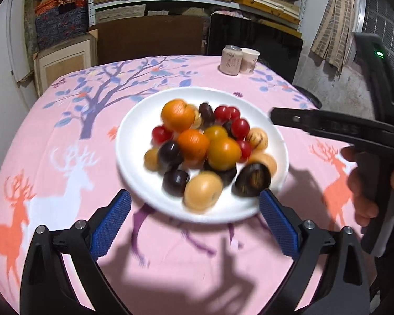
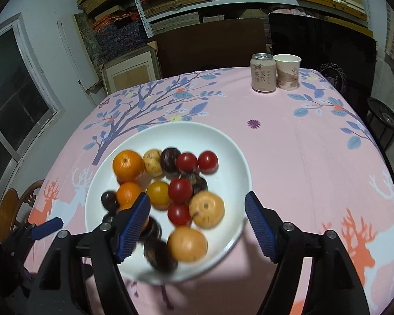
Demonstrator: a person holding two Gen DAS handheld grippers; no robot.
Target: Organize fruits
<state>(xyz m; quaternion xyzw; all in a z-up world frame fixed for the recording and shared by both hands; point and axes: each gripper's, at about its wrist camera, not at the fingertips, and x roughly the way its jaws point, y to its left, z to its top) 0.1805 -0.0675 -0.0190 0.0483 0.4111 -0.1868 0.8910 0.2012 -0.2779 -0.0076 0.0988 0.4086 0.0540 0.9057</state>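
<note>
A white plate stands on the pink deer-print tablecloth, heaped with fruit: oranges, red cherry tomatoes, dark plums and pale yellow fruits. My left gripper is open at the plate's near rim, its blue pads either side and touching nothing. My right gripper is open above the near half of the plate, with nothing pressed between its pads. In the left wrist view it shows side-on at the right, held by a hand.
A pink drink can and a paper cup stand at the table's far right. A wooden chair is off the left edge. Shelves, a cabinet and a black panel are behind the table.
</note>
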